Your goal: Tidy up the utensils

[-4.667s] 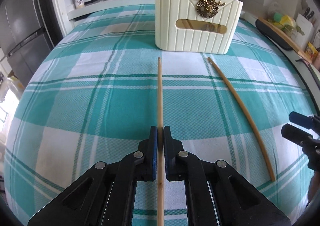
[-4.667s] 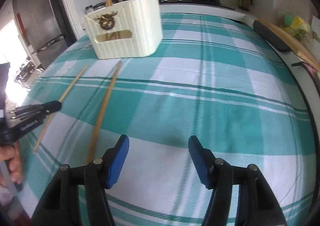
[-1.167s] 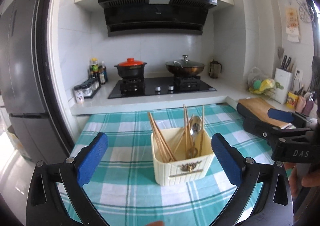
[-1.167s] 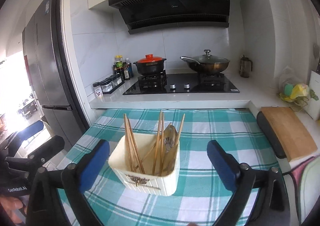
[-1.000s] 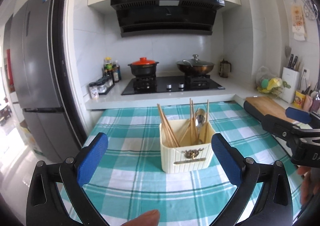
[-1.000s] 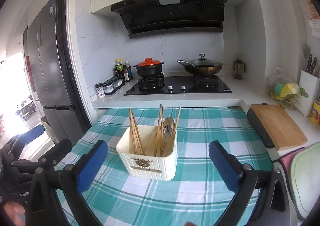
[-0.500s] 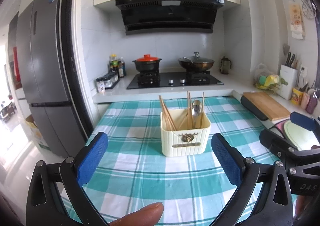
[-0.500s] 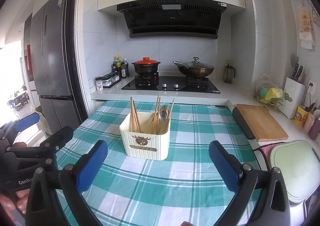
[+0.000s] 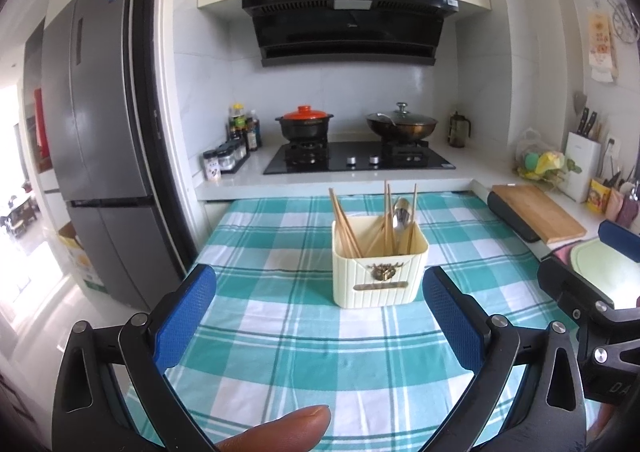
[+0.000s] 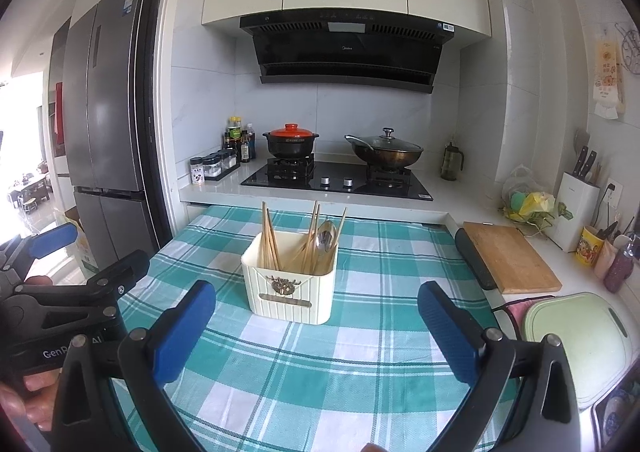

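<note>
A: How much of the tidying can be judged finished?

B: Nearly all of it, it seems. The chopsticks (image 9: 346, 226) and a spoon (image 9: 401, 217) are seen standing in the cream holder (image 9: 379, 272), which sits upright at the centre of both frames on the checked cloth of the surface (image 9: 280, 336). No loose utensil is seen lying on the cloth in either view, so nothing appears left to be picked up, though the nearest strip of cloth is hidden by the tools.

A: And what is held?

B: Nothing. The left hand-held gripper (image 9: 320, 320) is spread wide, its blue pads (image 9: 186, 316) standing to either side of the holder in the lower half of the frame, well apart from it. The right hand-held gripper (image 10: 316, 330) is likewise spread wide, with no contact made with anything. Each tool is also caught at the other view's edge: the right one at the lower right, the left one at the lower left.

A: Is a hand shown?

B: A fingertip (image 9: 280, 428) is seen at the bottom of the left view.
</note>
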`<state>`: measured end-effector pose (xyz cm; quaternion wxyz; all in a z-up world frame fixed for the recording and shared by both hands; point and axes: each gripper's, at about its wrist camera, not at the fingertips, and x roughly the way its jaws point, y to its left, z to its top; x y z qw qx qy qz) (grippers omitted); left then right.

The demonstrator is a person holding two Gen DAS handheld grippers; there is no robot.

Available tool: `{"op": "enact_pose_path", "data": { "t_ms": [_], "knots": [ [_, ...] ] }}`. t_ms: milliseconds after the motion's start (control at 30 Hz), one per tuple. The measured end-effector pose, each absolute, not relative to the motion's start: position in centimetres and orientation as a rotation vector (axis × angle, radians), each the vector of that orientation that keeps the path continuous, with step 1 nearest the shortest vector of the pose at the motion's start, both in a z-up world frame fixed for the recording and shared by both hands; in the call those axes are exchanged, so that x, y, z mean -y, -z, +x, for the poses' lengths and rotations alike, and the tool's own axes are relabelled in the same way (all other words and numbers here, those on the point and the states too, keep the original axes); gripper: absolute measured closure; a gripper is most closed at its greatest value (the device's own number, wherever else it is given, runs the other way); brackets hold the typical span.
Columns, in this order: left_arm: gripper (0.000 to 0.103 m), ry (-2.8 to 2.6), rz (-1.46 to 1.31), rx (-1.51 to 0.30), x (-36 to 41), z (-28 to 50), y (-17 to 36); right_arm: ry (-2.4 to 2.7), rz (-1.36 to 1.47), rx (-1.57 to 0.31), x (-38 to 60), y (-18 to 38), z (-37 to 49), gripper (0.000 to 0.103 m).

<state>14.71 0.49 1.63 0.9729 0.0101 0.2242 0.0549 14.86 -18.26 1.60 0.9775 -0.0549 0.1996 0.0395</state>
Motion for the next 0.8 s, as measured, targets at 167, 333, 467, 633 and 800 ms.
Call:
{"op": "enact_pose_path", "data": {
  "t_ms": [167,333,467,633,800],
  "knots": [
    [0.000,-0.130,0.030,-0.457,-0.4,14.7,-1.8,-0.082,-0.103,-0.403,18.3,-1.9,14.4,0.000],
    [0.000,-0.134,0.022,-0.459,-0.7,14.5,-2.1,-0.094,-0.116,-0.403,18.0,-2.0,13.9,0.000],
    [0.000,-0.142,0.025,-0.455,-0.8,14.2,-2.3,-0.103,-0.116,-0.407,17.8,-2.1,13.8,0.000],
    [0.000,-0.143,0.019,-0.448,-1.0,13.9,-2.5,-0.097,-0.126,-0.406,17.7,-2.1,13.6,0.000],
    [0.000,-0.139,0.017,-0.446,-1.2,13.8,-2.6,-0.097,-0.136,-0.405,17.4,-2.1,13.5,0.000]
  ]
}}
